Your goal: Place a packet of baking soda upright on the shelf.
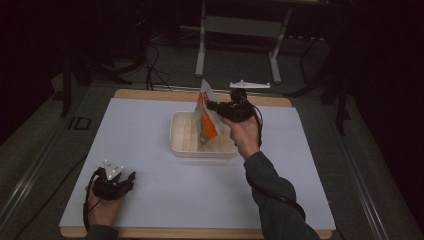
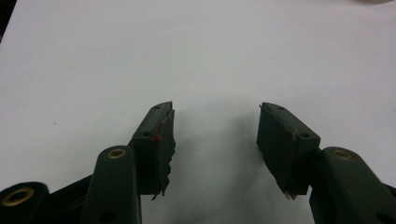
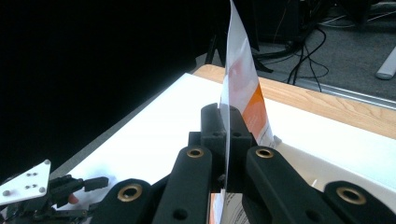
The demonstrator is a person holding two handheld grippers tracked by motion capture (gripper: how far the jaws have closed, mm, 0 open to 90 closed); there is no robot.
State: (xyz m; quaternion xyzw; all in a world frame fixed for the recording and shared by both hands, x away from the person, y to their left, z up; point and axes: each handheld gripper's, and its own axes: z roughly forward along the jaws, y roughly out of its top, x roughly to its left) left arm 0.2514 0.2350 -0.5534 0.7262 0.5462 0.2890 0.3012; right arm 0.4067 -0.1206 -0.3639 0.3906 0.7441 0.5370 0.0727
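Observation:
A white and orange packet (image 1: 206,118) stands upright in a white tray (image 1: 180,146) at the middle of the table. My right gripper (image 1: 216,106) is shut on the packet's upper edge, held from the right side. In the right gripper view the packet (image 3: 242,88) rises thin between the closed jaws of my right gripper (image 3: 227,122). My left gripper (image 1: 131,178) rests near the table's front left corner, held in a hand. In its own view my left gripper (image 2: 215,123) is open over bare white surface, nothing between its fingers.
A white sheet (image 1: 150,135) covers the wooden table (image 1: 150,94). Dark floor with cables and a metal stand frame (image 1: 239,30) lies behind the table. The left gripper (image 3: 70,186) shows low in the right gripper view.

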